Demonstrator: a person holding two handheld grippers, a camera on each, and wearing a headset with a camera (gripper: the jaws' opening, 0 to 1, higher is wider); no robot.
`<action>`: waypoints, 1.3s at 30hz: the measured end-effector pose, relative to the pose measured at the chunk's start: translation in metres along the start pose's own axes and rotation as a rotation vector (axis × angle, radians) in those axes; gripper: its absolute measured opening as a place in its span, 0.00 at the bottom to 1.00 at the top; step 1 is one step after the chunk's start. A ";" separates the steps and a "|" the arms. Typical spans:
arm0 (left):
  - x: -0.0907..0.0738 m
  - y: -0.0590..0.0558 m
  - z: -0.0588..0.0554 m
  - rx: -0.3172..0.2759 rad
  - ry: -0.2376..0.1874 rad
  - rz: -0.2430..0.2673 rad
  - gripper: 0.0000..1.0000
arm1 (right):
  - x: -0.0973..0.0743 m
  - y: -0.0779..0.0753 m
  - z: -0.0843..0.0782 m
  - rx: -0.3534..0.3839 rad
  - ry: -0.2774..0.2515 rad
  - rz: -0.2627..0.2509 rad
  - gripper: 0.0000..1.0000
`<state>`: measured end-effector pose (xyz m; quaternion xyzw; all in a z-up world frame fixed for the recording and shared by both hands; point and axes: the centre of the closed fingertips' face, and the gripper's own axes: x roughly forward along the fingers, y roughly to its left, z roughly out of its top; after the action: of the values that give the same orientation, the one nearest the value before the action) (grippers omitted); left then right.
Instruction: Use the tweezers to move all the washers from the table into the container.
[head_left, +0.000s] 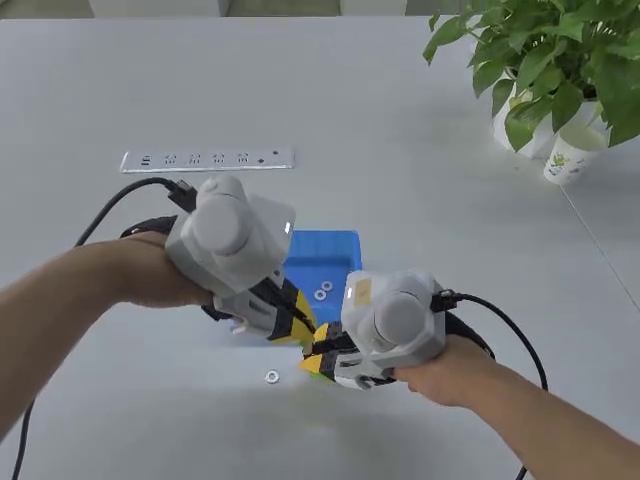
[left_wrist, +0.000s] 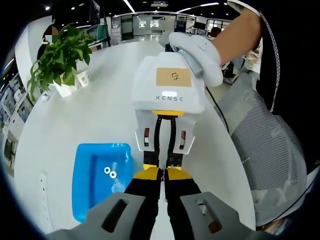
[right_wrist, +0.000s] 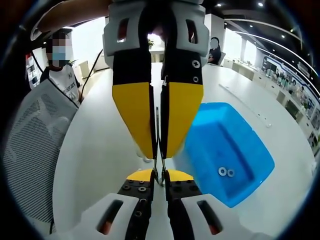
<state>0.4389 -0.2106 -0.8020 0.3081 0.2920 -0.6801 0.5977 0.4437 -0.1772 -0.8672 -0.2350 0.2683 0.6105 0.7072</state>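
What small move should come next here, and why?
Probably lower the tweezers, which the left gripper and right gripper both seem to pinch, toward the single washer on the table: two washers already lie in the blue container, this one not yet.

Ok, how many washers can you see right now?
3. Two washers lie side by side inside the blue container; one lies on the table nearer the person, beside the right gripper. More may be hidden under it and the left gripper.
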 end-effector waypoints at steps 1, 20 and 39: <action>0.000 0.000 0.000 0.000 0.001 -0.001 0.06 | 0.000 0.001 0.000 0.000 0.001 0.001 0.10; -0.019 -0.006 0.012 0.014 0.008 0.013 0.06 | -0.013 0.006 0.020 0.003 -0.021 -0.003 0.10; -0.048 -0.009 0.030 0.019 0.012 0.034 0.06 | -0.030 0.005 0.048 -0.025 -0.021 -0.014 0.10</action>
<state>0.4322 -0.2024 -0.7455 0.3227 0.2840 -0.6706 0.6046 0.4395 -0.1673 -0.8117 -0.2392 0.2515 0.6114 0.7112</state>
